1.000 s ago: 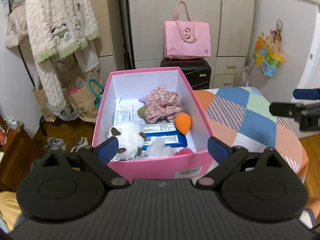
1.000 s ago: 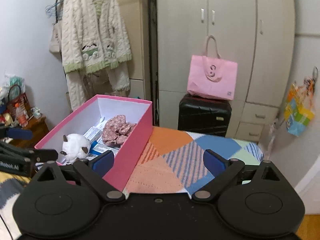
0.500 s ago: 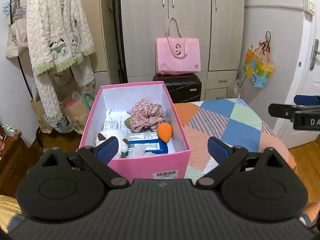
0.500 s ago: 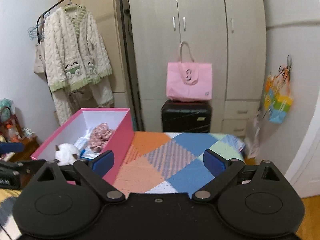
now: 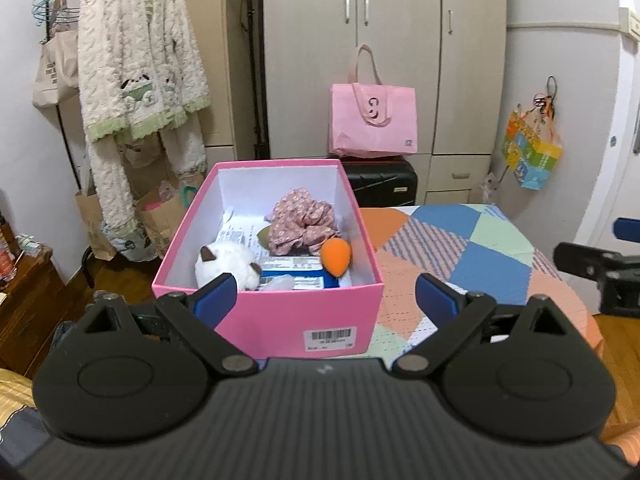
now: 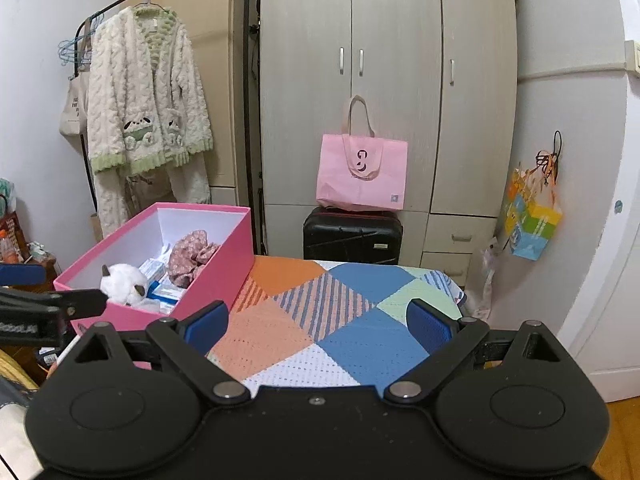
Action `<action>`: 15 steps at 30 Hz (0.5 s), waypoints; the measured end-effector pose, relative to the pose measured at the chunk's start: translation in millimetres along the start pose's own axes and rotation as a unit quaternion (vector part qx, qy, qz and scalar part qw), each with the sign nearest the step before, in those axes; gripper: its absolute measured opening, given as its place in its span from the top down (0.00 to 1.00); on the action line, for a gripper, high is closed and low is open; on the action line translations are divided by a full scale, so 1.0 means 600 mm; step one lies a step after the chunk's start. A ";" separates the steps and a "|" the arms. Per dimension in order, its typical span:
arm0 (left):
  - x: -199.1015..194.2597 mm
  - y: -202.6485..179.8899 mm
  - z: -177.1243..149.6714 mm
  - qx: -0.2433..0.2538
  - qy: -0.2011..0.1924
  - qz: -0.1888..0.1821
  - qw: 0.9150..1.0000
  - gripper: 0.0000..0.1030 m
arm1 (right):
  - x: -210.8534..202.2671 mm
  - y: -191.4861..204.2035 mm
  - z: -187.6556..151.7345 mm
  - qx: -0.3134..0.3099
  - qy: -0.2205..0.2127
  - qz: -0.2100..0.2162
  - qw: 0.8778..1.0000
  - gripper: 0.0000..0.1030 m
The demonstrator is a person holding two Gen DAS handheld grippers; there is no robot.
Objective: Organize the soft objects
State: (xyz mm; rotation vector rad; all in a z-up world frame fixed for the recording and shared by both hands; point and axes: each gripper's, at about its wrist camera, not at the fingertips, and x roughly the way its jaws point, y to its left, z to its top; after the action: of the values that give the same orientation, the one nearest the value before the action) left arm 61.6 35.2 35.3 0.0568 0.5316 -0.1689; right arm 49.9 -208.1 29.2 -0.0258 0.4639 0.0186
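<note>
A pink box (image 5: 276, 316) stands on the left side of a patchwork-covered table (image 5: 472, 252). Inside lie a white plush toy (image 5: 226, 261), a pink floral scrunchie (image 5: 302, 224), an orange sponge (image 5: 337, 253) and blue-and-white packets (image 5: 296, 276). My left gripper (image 5: 324, 302) is open and empty, in front of the box's near wall and apart from it. My right gripper (image 6: 318, 322) is open and empty above the near table edge, right of the box (image 6: 224, 264). The plush (image 6: 122, 282) and scrunchie (image 6: 192, 250) show there too.
A pink tote bag (image 6: 362, 172) sits on a black suitcase (image 6: 352, 236) behind the table, before a wardrobe (image 6: 384, 60). A fluffy robe (image 6: 146, 96) hangs on a rack at left. A colourful bag (image 6: 530, 220) hangs at right. Paper bags (image 5: 160, 220) stand on the floor.
Both grippers have pulled back and risen away from the box and table; the box looks smaller and farther. Both stayed open and empty. The box's contents have not moved.
</note>
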 end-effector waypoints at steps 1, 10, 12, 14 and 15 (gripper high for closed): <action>0.000 -0.001 -0.003 0.001 -0.001 0.005 1.000 0.06 | -0.003 0.003 -0.003 0.000 -0.001 -0.004 1.000 0.05; -0.001 -0.007 -0.026 0.012 -0.022 0.029 0.999 0.06 | -0.019 0.006 -0.024 0.002 -0.014 -0.037 0.999 0.05; 0.001 -0.011 -0.030 0.014 -0.026 0.032 0.999 0.06 | -0.018 0.007 -0.028 -0.001 -0.017 -0.045 0.999 0.05; 0.004 -0.012 -0.034 0.012 -0.029 0.027 0.999 0.06 | -0.014 0.004 -0.031 0.002 -0.015 -0.048 0.999 0.05; 0.004 -0.014 -0.035 0.010 -0.029 0.025 0.999 0.06 | -0.013 0.001 -0.034 0.007 -0.015 -0.048 0.999 0.05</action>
State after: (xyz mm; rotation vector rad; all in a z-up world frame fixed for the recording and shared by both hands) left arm 51.6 28.8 16.1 0.0851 0.4693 -0.1273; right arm 33.7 -208.0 14.3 -0.0330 0.4327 -0.0785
